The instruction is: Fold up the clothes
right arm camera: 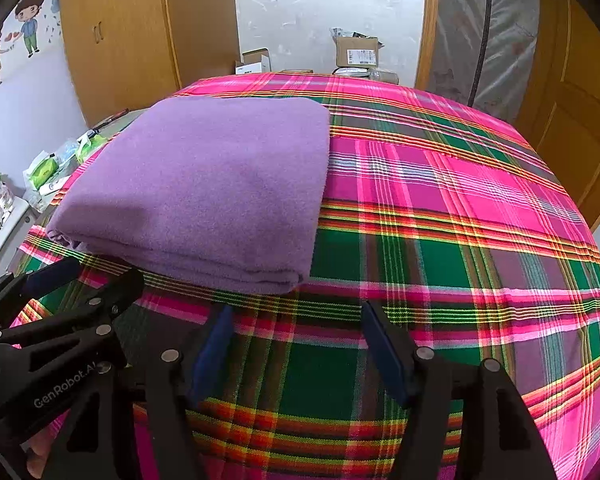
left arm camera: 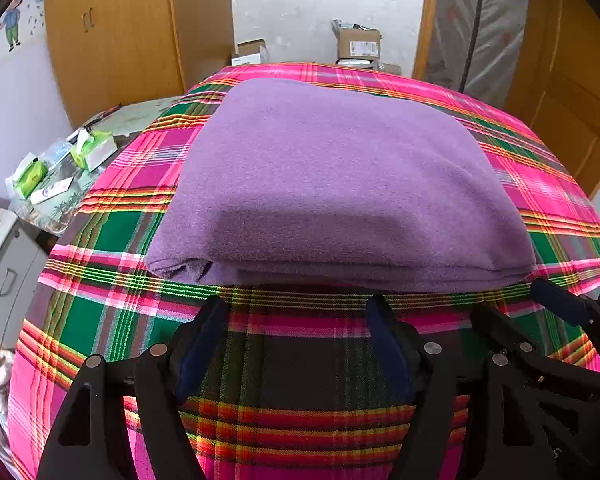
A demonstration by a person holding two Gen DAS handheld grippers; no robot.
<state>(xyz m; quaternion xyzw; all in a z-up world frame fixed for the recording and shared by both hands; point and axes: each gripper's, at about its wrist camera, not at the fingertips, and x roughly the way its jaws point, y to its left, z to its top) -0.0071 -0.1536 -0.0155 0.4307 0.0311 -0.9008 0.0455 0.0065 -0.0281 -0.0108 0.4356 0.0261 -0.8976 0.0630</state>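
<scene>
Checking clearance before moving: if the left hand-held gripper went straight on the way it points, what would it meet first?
Probably the near folded edge of the purple cloth, or the plaid sheet just short of it; depth is unclear.

You are looking at a bed covered with a plaid sheet in bright pink, green, grey and yellow-red stripes, pulled fairly smooth across the whole surface. On it lies one purple garment, folded into a thick, neat rectangle with layered edges facing you. From the right wrist view it sits toward the bed's left side.
</scene>
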